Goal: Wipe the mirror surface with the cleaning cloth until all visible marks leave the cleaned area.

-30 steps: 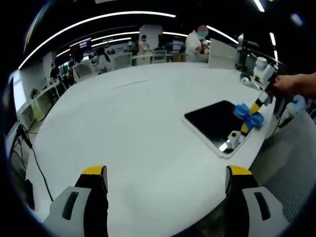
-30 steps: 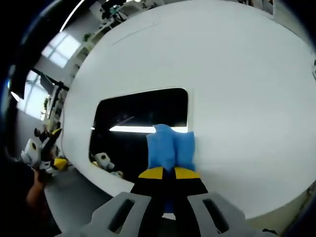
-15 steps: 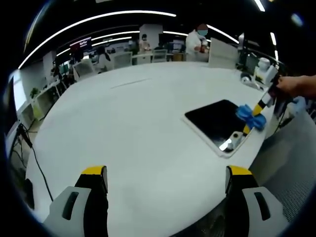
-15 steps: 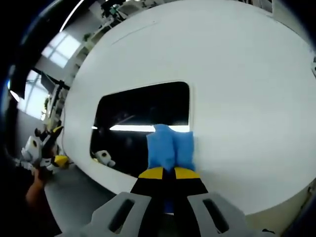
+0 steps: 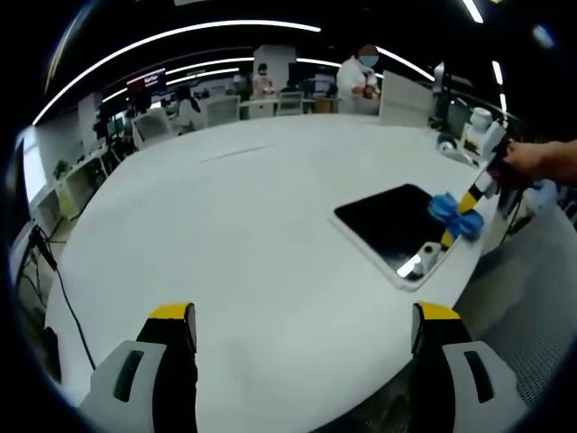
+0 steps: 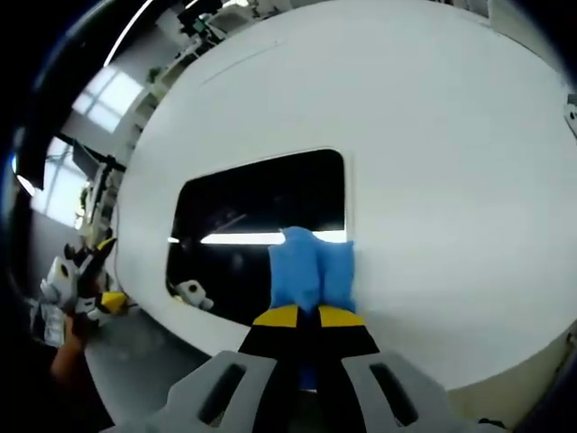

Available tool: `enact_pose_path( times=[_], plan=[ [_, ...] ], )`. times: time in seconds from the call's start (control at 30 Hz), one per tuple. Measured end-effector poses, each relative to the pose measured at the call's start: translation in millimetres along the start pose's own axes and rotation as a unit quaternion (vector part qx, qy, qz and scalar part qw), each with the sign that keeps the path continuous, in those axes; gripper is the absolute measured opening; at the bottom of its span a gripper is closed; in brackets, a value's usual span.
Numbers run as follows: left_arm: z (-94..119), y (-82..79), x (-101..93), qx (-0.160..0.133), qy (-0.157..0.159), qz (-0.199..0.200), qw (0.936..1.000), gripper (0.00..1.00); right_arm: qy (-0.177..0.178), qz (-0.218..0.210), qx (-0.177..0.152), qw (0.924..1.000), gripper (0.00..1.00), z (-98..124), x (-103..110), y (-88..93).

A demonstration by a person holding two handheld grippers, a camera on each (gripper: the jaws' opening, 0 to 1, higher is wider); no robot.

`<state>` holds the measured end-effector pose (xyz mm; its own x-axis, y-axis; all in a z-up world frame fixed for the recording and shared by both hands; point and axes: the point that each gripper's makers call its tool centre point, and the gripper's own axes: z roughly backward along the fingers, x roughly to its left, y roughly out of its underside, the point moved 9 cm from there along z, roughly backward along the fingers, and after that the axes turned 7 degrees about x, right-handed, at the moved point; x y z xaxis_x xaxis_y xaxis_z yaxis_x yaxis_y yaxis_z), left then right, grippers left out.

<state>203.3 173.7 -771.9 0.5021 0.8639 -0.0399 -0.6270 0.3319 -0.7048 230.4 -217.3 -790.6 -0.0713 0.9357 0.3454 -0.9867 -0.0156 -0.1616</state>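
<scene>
A dark rectangular mirror [image 6: 252, 225] with a white frame lies flat on the white table, near its edge. A blue cleaning cloth [image 6: 311, 271] rests on the mirror's near right corner, and my right gripper [image 6: 309, 316] is shut on it. In the left gripper view the mirror [image 5: 388, 224] sits at the right. The blue cloth [image 5: 451, 212] lies on its far edge, held by the right gripper [image 5: 464, 209] in a person's hand. My left gripper [image 5: 302, 325] stands open above the table's near side with nothing between its fingers.
The big round white table [image 5: 252, 207] stretches wide to the left of the mirror. People [image 5: 356, 77], chairs and desks stand beyond its far side. A white panel [image 5: 406, 99] and small items stand at the far right edge.
The cloth has slid a little back and forth along the mirror's edge under the right gripper. The left gripper has stayed still.
</scene>
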Motion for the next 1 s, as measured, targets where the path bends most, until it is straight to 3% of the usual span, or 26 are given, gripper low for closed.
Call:
enact_pose_path(
  times=[0.43,1.0],
  plan=[
    [0,-2.5,-1.9,-0.012,0.011,0.007,0.9998,1.0,-0.002,0.002,-0.001,1.0,0.0,-5,8,-1.9],
    [0,-4.0,-1.3,-0.023,0.016,0.006,0.9996,1.0,-0.007,0.022,0.0,0.9997,0.0,-15,40,-6.4]
  ],
)
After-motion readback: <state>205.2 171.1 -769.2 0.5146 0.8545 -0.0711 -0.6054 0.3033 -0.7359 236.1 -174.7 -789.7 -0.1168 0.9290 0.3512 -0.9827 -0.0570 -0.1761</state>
